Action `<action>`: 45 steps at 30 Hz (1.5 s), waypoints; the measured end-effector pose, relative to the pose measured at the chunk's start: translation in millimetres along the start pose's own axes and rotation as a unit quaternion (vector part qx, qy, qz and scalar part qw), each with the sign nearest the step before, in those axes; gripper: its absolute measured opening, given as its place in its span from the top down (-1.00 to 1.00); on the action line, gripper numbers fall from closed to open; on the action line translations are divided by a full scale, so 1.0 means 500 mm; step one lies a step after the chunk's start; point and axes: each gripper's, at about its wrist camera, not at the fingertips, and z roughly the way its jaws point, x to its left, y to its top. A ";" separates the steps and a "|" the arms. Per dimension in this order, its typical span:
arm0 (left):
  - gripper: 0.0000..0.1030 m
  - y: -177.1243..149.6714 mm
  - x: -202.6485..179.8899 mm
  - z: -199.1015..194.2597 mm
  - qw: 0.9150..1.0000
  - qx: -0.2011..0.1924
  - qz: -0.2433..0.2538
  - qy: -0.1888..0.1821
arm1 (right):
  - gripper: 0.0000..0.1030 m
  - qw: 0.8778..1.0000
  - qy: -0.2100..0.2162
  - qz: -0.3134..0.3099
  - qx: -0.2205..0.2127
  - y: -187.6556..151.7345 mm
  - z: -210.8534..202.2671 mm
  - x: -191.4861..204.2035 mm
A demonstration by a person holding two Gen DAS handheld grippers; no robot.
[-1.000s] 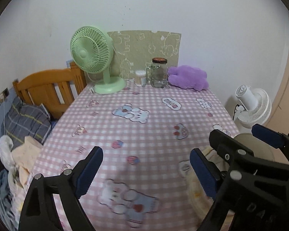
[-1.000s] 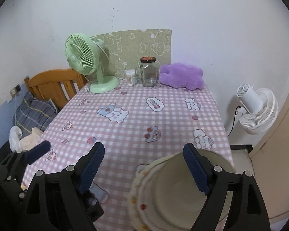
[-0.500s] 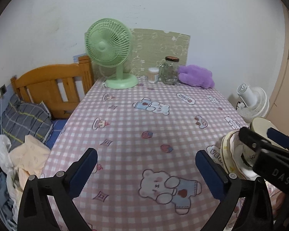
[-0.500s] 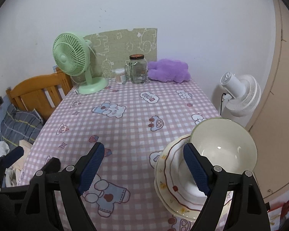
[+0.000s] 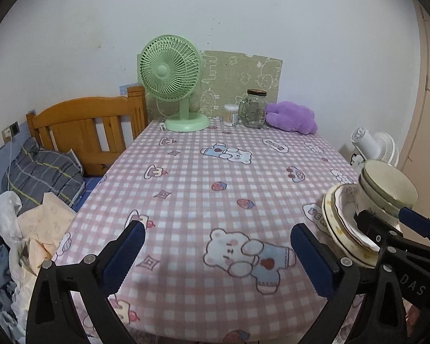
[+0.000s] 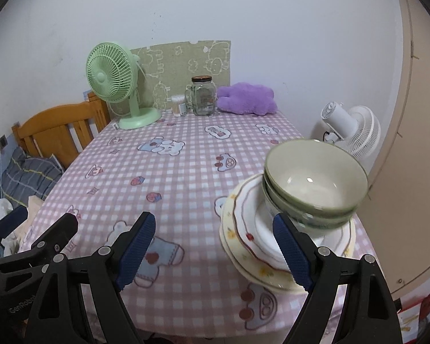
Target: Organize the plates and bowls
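A stack of cream plates with flower rims (image 6: 252, 246) sits at the table's front right corner. Two nested green bowls (image 6: 315, 183) rest on top of the plates. The stack also shows at the right edge of the left wrist view (image 5: 347, 229), partly behind the right gripper. My right gripper (image 6: 215, 252) is open and empty, its right finger just in front of the stack. My left gripper (image 5: 215, 255) is open and empty over the front of the table, left of the stack.
The table has a pink checked cloth (image 5: 215, 172). At its back stand a green fan (image 5: 175, 86), a glass jar (image 5: 255, 109), a cotton swab box (image 5: 230, 114) and a purple plush (image 5: 292, 116). A white fan (image 6: 347, 132) stands right of the table, a wooden bed (image 5: 80, 126) left.
Both grippers have drawn back and away from the table. The plate and bowl stack, close under the right gripper before, now sits farther off at the front right corner.
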 end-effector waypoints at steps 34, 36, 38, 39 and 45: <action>-0.99 -0.034 0.011 -0.086 0.999 -0.041 -0.004 -0.001 | -0.67 0.999 0.011 -0.005 -0.042 -0.036 -0.079 0.009; -0.99 -0.034 0.012 -0.087 0.999 -0.041 -0.005 -0.002 | -0.67 0.999 0.009 -0.005 -0.044 -0.036 -0.080 0.008; -0.99 -0.034 0.012 -0.088 0.999 -0.041 -0.003 -0.003 | -0.67 0.999 0.008 -0.005 -0.044 -0.038 -0.081 0.005; -0.99 -0.034 0.012 -0.088 0.999 -0.041 -0.003 -0.004 | -0.67 0.999 0.008 -0.004 -0.043 -0.038 -0.081 0.005; -0.99 -0.032 0.010 -0.089 0.999 -0.041 -0.004 -0.006 | -0.67 0.999 0.006 -0.005 -0.042 -0.038 -0.083 0.003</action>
